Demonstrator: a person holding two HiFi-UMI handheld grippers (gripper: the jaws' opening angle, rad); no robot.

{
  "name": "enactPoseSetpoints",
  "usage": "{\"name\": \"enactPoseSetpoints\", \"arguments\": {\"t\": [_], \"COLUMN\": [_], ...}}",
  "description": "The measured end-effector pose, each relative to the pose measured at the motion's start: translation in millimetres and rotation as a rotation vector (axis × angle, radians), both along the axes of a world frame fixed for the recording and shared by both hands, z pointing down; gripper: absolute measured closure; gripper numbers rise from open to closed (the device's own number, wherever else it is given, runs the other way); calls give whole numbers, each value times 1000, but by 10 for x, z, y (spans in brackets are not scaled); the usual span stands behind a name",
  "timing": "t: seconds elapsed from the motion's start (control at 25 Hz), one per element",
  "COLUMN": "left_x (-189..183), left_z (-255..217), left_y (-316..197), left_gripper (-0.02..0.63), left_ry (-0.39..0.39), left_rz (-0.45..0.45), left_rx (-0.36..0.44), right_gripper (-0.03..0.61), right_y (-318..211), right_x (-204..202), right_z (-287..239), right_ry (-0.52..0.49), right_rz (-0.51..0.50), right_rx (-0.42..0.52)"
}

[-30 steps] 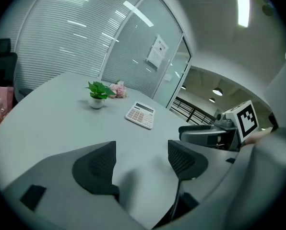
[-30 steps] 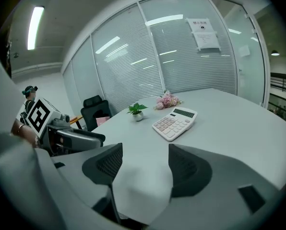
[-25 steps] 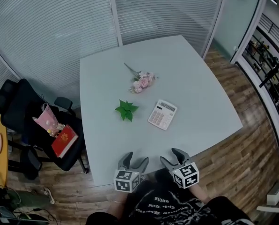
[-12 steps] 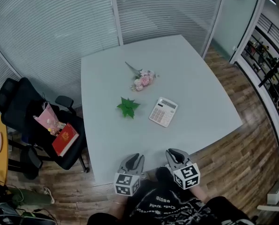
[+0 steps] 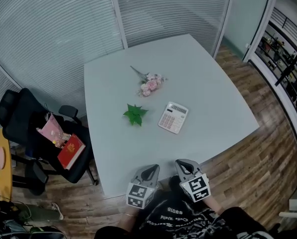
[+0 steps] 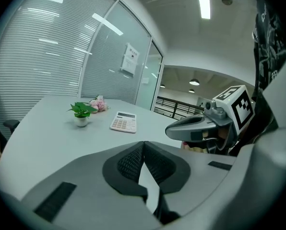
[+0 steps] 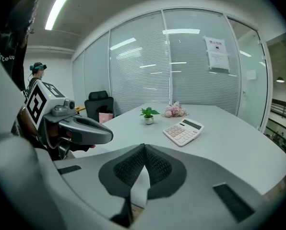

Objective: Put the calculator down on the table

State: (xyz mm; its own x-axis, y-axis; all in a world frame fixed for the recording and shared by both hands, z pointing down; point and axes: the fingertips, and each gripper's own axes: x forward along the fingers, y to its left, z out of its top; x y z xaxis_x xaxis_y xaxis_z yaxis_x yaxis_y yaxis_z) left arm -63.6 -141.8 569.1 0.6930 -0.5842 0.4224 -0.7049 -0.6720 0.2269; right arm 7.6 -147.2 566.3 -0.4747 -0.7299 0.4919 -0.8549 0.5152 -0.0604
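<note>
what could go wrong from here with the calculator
The left gripper and right gripper have just closed on nothing, so reaching now would likely shove the calculator rather than grip it. The potted plant stands near it and could be tipped. The grippers sit close together and might bump.

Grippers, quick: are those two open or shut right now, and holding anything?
Left gripper: shut, jaws just closed, holding nothing.
Right gripper: shut, jaws just closed, holding nothing.

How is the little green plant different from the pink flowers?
The green plant is all green leaves; the pink flowers are pink blooms. The plant stands upright in a small white pot; the flowers lie flat, stem showing. Both rest on the table.
</note>
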Motion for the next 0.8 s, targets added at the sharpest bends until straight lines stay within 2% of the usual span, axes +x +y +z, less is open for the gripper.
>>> {"name": "enactPoseSetpoints", "arguments": {"t": [0.28, 0.8], "left_x": [-60, 67], "left_z": [37, 53], "left_y": [-126, -346], "left_gripper": [594, 594], "left_ry": [24, 20], "left_rz": [-47, -24], "left_rx": [-25, -33], "right_gripper": [571, 572], "right_y": [-44, -248], "right_x": [45, 106], "right_z": [41, 62], "right_ry": [29, 40], "right_rz": [9, -19], "right_rx": [-6, -16]}}
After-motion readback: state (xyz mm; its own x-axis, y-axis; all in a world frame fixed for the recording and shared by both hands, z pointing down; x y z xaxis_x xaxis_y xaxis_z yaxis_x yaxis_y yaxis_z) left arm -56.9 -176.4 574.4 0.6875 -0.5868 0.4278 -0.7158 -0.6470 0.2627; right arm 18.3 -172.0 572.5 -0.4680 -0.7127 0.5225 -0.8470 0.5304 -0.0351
